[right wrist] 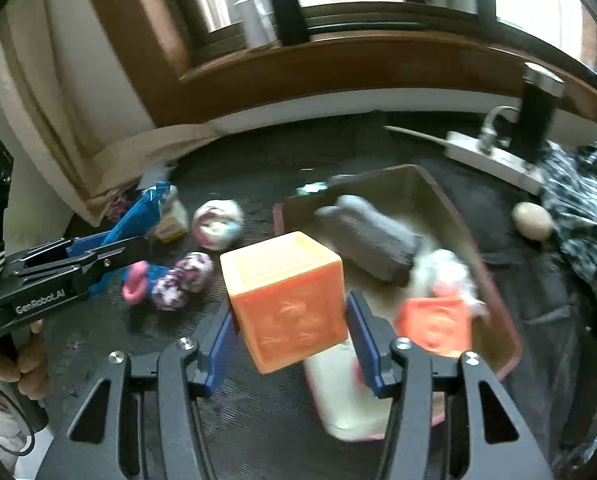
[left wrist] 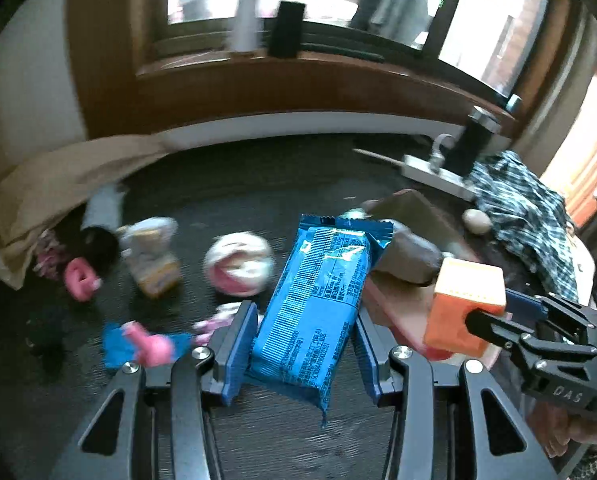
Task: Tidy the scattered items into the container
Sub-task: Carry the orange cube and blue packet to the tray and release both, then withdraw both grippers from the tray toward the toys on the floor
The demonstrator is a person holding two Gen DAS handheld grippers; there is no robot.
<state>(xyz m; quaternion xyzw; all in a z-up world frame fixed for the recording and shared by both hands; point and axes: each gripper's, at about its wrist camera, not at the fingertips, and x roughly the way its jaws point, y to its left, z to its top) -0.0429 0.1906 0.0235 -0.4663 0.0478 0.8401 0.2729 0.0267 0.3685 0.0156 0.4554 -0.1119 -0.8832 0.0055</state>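
Blue-padded left gripper (left wrist: 304, 340) clamped a light, crinkly blue foil snack packet (left wrist: 318, 304) across its middle, while the right gripper (right wrist: 288, 336) squeezed a stiff orange plastic cube (right wrist: 286, 300) by opposite faces.

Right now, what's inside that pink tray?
Inside the pink tray: a grey bundle, an orange block, something white and fluffy, and a pale object. The held orange cube hides part of the floor.

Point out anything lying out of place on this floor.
Small toys lie loose on the dark mat outside the pink-rimmed tray: a pink ring, a white-and-pink ball and a speckled pink-and-white knot. A beige egg-shaped object lies by the checked cloth.
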